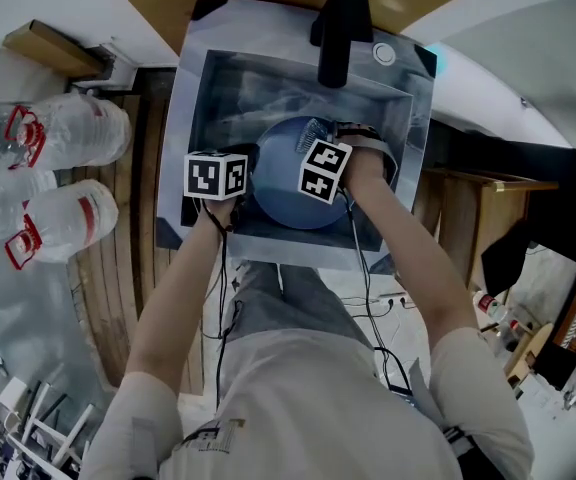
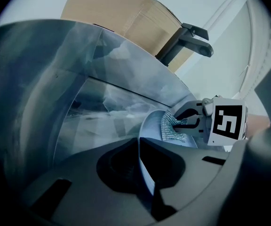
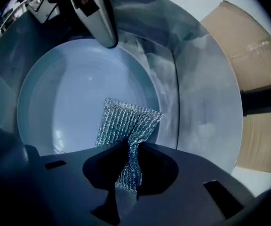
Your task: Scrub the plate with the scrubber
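Note:
A pale blue plate (image 1: 290, 193) stands tilted inside the steel sink (image 1: 208, 88). My left gripper (image 2: 140, 147) is shut on the plate's rim (image 2: 147, 173), holding it at its left edge. My right gripper (image 3: 128, 157) is shut on a silvery mesh scrubber (image 3: 126, 124), whose free end lies flat against the plate's inner face (image 3: 74, 102). In the left gripper view the scrubber (image 2: 173, 128) shows pressed on the plate beside the right gripper's marker cube (image 2: 228, 119). From the head view both marker cubes (image 1: 216, 176) hide the jaws.
A black faucet (image 1: 340, 28) overhangs the sink's far side. Large clear water bottles with red handles (image 1: 43, 133) lie on the wooden counter to the left. A cardboard panel (image 3: 255, 55) stands behind the sink. The sink walls (image 2: 93, 69) close in around the plate.

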Tool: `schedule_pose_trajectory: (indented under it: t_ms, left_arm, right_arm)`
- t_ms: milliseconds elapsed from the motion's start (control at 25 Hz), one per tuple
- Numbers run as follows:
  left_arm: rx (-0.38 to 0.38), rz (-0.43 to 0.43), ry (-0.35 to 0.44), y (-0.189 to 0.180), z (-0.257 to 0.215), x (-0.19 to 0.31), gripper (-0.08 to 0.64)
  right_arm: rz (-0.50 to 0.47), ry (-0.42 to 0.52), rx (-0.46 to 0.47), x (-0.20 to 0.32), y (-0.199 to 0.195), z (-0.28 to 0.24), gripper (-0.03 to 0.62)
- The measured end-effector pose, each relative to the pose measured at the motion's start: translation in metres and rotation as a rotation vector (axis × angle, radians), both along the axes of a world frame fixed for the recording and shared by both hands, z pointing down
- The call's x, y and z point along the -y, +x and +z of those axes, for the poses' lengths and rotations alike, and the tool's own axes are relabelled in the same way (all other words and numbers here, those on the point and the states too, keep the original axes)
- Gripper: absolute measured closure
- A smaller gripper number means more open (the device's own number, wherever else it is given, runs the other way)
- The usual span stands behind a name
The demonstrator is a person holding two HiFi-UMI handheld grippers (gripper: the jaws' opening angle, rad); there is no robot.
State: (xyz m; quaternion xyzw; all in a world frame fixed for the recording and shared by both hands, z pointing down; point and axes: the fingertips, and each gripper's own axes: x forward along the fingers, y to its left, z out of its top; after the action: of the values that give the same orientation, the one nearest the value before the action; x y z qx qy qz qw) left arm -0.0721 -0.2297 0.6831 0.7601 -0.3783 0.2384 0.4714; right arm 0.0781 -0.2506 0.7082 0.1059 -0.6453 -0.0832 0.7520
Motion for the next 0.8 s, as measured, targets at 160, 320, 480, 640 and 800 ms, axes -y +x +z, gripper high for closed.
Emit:
schedule_pose_trajectory:
  t_ms: [160, 320, 480, 640, 800]
  left_arm:
    - [-0.036, -0.014, -0.016, 0.0, 0.001, 0.0, 0.529]
    - [0.003, 0.03, 0.008, 0.001, 0.0, -0.001, 0.531]
    - [0.005, 0.042, 0.016, 0.005, 0.001, -0.001, 0.531]
    - [0.004, 0.059, 0.015, 0.007, 0.001, -0.001, 0.531]
    - [0.001, 0.051, 0.018, 0.003, 0.001, -0.003, 0.529]
  right_arm:
    - [0.008, -0.066, -0.043, -0.031, 0.018, -0.001, 0.505]
    - [-0.006, -0.152, 0.02, -0.075, 0.009, -0.004, 0.503]
    - [-0.055, -0.155, 0.123, -0.107, -0.026, -0.006, 0.502]
    - [-0.138, -0.132, 0.209, -0.12, -0.072, -0.007, 0.5]
    - [-0.17, -0.096, 0.288, -0.106, -0.103, -0.007, 0.498]
